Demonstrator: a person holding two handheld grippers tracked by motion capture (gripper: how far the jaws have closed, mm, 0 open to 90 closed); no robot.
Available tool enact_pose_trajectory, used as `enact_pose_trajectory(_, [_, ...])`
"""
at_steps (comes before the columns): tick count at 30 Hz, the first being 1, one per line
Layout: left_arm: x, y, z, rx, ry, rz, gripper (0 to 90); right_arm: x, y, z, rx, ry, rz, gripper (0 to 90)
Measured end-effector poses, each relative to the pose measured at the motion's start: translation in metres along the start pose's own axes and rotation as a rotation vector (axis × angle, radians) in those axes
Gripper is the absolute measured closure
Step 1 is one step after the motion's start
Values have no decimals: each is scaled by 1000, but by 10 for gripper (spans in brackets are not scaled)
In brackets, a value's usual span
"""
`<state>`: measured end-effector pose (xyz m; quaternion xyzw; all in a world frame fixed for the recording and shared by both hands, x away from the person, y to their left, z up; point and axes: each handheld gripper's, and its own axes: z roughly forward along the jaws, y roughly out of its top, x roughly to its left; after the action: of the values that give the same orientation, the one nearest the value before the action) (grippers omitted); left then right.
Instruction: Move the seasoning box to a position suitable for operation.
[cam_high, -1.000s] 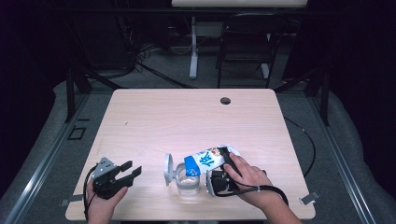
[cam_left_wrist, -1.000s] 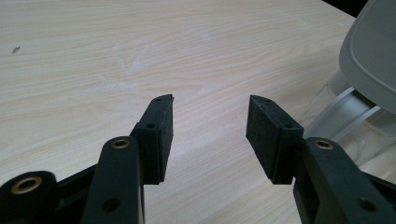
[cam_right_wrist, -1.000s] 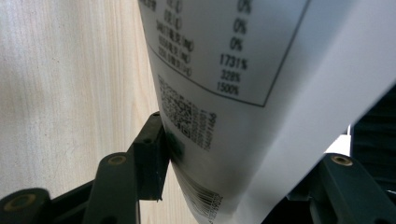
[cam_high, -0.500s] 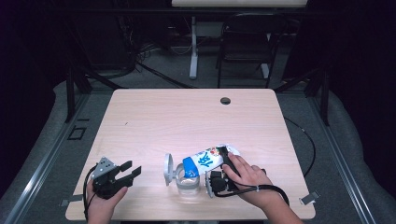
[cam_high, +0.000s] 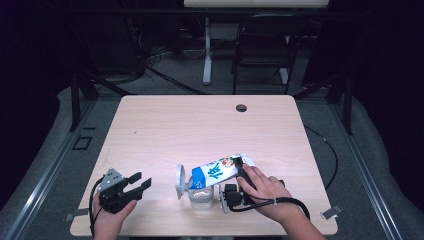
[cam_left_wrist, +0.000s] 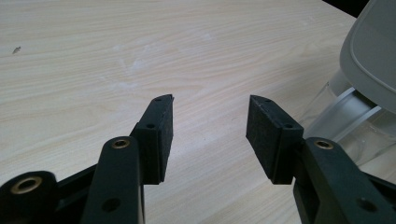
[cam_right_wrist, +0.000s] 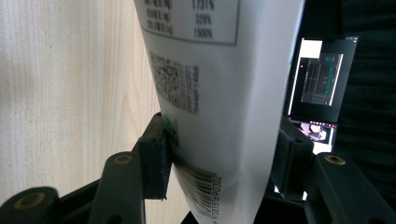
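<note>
My right hand (cam_high: 265, 187) covers most of my right gripper (cam_high: 239, 176) in the high view, so from there I cannot see how its pads meet the carton (cam_high: 220, 170); my right gripper view settles it, with the carton (cam_right_wrist: 219, 93) standing between the jaws, which have just been closing on it, and both pads are against its white printed sides. That view cuts off the carton's top and bottom, and its fine print is too blurred to read. The clear jar (cam_high: 201, 192) lies half under the carton's blue end, and its contents I cannot make out; its grey lid (cam_high: 180, 181) stands open on the jar's left. In my left gripper view the jar (cam_left_wrist: 345, 116) and lid (cam_left_wrist: 373, 51) are cut off at the right edge. My left gripper (cam_high: 134, 184) sits on the counter (cam_high: 200, 125) well to the left of the jar, jaws wide with bare wood between them. The jar stands near the counter's front edge, with little room behind it toward me, while beyond it the wood runs open all the way to the small dark hole (cam_high: 241, 107) at the far edge. The carton is tipped over, its long axis running from upper right down to lower left, with the blue end pointing down at the jar's mouth and the white end raised toward the right, just above my right hand.
</note>
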<state>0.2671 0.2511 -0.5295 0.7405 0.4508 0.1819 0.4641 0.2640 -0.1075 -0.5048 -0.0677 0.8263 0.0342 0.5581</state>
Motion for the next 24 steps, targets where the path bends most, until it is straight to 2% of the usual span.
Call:
enact_pose_trajectory(4, [-1, 0, 0, 3, 0, 1, 517, 1, 1, -1, 15, 2, -35, 490])
enact_pose_trajectory(5, [-1, 0, 0, 4, 0, 1, 516, 2, 1, 0, 5, 0, -30, 491])
enact_pose_trajectory(11, [0, 0, 1, 0, -1, -2, 516, 1, 1, -1, -2, -22, -68, 496])
enact_pose_trajectory(24, [0, 0, 1, 4, 1, 0, 517, 1, 1, -1, -5, -27, -87, 500])
